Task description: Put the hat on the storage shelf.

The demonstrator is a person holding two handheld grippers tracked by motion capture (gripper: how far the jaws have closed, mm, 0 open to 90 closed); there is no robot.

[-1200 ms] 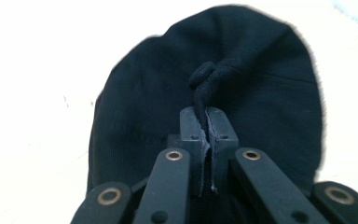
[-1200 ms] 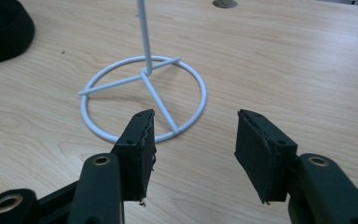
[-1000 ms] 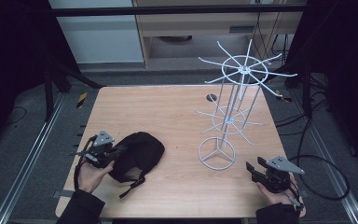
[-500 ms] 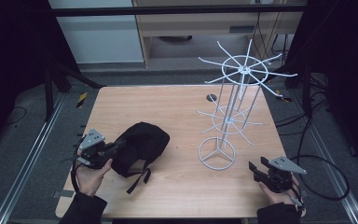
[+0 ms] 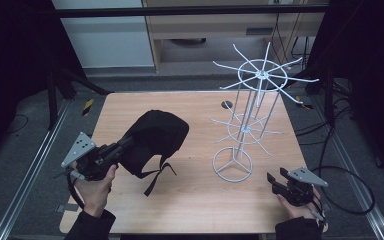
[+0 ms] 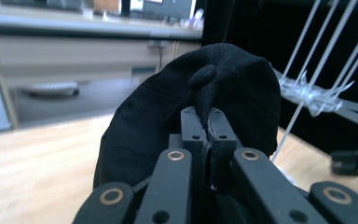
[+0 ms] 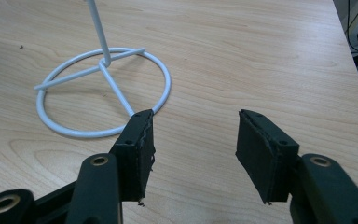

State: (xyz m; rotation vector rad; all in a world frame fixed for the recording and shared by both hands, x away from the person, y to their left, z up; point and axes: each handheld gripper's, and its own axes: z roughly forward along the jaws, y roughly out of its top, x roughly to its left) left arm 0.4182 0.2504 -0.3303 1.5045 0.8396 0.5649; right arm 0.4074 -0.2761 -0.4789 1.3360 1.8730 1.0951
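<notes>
Wooden table [image 5: 195, 197] under dim light, my left gripper [image 5: 125, 145] at lower left pinching the black cap [image 5: 155, 140], lifted, my right gripper [image 5: 276, 181] lower right, jaws apart, empty, white wire rack [image 5: 250, 115] centre-right.

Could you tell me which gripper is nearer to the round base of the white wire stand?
The right. The right gripper sits open just beside the stand's base, while the left gripper, shut on the black cap, is across the table.
</notes>
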